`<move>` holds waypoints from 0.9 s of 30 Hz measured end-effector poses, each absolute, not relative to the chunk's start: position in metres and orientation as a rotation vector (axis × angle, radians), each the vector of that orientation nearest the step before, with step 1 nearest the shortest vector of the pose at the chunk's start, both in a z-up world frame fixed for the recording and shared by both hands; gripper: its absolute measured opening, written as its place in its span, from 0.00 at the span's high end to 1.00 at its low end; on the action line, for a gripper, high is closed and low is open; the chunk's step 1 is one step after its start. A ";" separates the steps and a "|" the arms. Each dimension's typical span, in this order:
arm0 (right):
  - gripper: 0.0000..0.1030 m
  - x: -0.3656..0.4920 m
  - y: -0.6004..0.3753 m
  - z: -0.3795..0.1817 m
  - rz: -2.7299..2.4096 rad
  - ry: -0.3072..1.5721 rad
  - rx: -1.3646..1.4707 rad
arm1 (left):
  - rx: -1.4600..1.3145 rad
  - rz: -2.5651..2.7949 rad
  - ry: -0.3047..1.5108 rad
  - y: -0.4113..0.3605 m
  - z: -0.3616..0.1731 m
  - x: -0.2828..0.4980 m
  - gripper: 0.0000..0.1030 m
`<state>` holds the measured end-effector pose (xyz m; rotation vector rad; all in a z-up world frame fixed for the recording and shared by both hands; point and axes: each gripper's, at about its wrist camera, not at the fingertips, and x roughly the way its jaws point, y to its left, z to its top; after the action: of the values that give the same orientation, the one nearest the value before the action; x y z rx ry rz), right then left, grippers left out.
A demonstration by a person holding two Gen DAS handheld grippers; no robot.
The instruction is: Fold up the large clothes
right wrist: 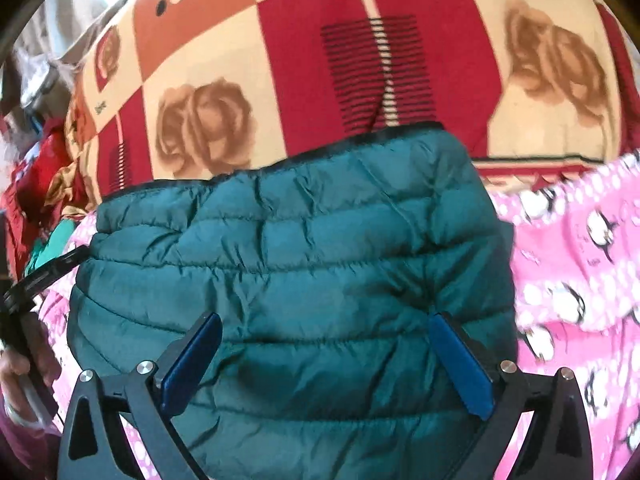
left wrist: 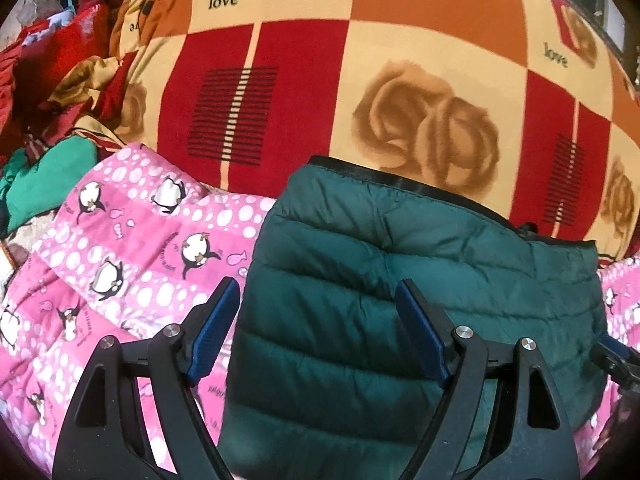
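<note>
Dark green quilted puffer jacket (right wrist: 288,280) lies folded into a compact block mid-frame on pink penguin-print quilt (left wrist: 120,248). Left gripper (left wrist: 316,316) and right gripper (right wrist: 326,348) jaws wide, holding nothing. Fold looks mostly done.

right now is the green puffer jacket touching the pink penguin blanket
Touching: in the right wrist view the green puffer jacket lies directly on the pink penguin blanket.

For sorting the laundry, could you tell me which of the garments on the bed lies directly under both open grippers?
The dark green quilted jacket, folded and plain; the pink penguin-print garment lies beside and beneath it.
</note>
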<state>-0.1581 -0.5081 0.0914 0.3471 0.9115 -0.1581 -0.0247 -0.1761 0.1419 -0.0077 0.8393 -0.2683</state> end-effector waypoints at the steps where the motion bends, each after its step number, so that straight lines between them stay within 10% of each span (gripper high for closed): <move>1: 0.00 -0.159 -0.508 0.090 -0.155 0.925 0.354 | -0.007 -0.274 0.835 -0.175 0.144 -0.029 0.22; 27: 0.00 -0.195 -0.527 0.111 -0.203 0.924 0.368 | -0.024 -0.330 0.853 -0.159 0.140 -0.055 0.22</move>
<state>-0.1950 -0.5269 0.1115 0.3677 0.9237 -0.2033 -0.0554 -0.1586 0.1398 -0.0239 0.8526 -0.3296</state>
